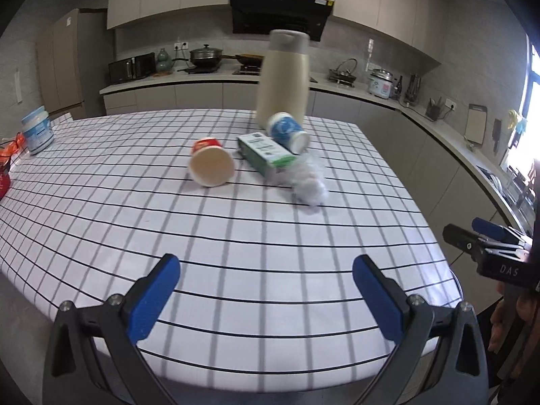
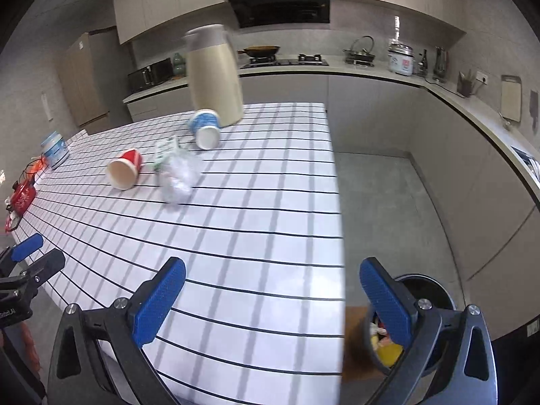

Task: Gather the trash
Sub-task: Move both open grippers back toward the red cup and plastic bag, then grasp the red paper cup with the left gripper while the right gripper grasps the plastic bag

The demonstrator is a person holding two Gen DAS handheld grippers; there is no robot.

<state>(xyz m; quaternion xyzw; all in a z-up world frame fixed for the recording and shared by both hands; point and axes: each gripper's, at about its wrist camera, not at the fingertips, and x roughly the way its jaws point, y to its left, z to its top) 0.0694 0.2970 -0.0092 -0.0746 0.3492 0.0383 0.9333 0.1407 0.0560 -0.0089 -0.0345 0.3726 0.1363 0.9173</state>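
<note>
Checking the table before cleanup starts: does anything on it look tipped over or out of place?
Yes. The red paper cup and blue-and-white cup lie on their sides, beside a toppled green carton and crumpled plastic.

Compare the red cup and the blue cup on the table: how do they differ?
The red cup is red outside with a tan inside showing; the blue cup is blue and white. The red cup lies apart from the carton, while the blue cup lies beside the carton and just in front of the beige jug. The red cup looks nearer to both cameras. Both cups lie on their sides on the checked table, and no hand-held gripper touches them.
</note>
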